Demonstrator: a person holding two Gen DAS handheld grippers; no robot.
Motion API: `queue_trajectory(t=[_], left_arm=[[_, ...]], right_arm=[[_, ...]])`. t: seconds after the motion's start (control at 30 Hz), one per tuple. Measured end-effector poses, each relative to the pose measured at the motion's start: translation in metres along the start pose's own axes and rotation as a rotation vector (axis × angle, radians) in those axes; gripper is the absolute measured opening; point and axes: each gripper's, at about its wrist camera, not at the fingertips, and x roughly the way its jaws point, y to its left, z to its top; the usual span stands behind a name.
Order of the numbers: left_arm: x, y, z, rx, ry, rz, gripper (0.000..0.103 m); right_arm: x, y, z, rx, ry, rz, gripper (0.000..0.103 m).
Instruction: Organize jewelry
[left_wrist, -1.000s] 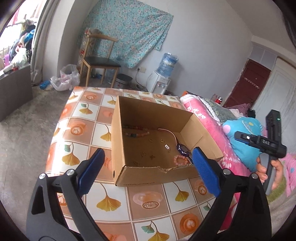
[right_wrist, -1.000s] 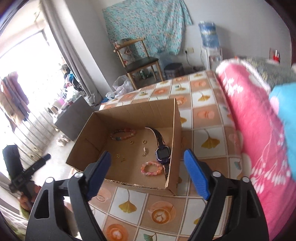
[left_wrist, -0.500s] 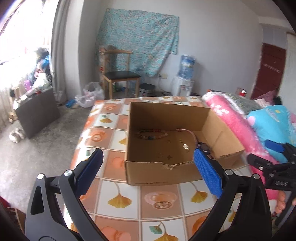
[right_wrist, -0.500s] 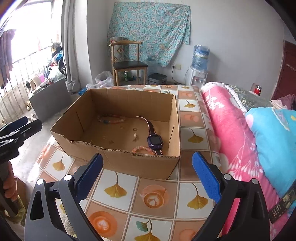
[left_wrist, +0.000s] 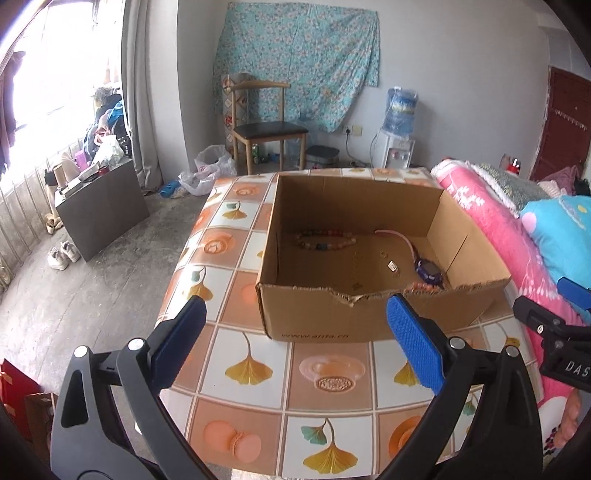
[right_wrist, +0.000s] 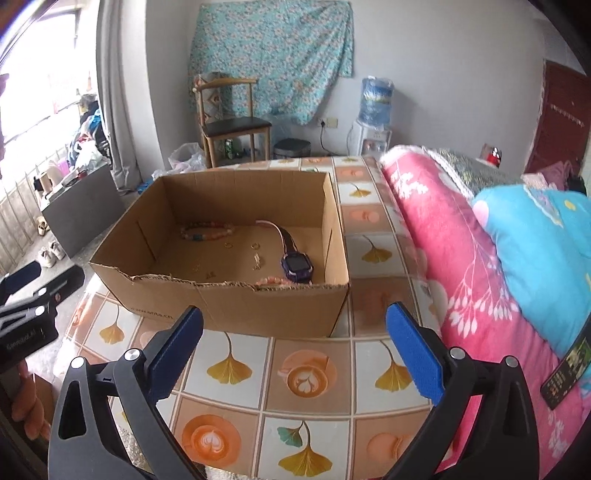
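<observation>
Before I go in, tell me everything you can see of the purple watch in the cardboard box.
The purple watch lies flat on the floor of the cardboard box, near its right wall and front corner. Its case is chunky, glossy purple plastic by the look, with a dark, unlit square screen facing up. A pale pink strap curves away from it toward the back wall; the lower strap is barely visible. A pink bead bracelet lies just in front, close to or touching the case; contact cannot be confirmed. Neither gripper touches it.

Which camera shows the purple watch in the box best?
The right wrist view. There the purple watch lies face up with its dark screen and most of its strap in plain sight inside the box. In the left wrist view the watch is smaller, seen at a slant, partly behind the box's torn front wall.
</observation>
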Motion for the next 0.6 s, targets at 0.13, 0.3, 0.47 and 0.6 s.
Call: queue_trajectory(t=[0.13, 0.3, 0.47, 0.6], left_arm=[[0.007, -0.006, -0.004, -0.002, 0.068, 0.021, 0.095], [0.017, -0.008, -0.005, -0.016, 0.156, 0.036, 0.095], [0.017, -0.013, -0.007, -0.030, 0.191, 0.023, 0.095], [0.016, -0.018, -0.007, -0.017, 0.198, 0.025, 0.095]], right_arm=[[0.008, 0.001, -0.001, 0.015, 0.045, 0.003, 0.097], [0.016, 0.002, -0.003, 0.021, 0.088, 0.021, 0.097], [0.020, -0.002, -0.004, 0.040, 0.110, 0.037, 0.097], [0.022, -0.004, -0.007, 0.056, 0.130, 0.056, 0.097]])
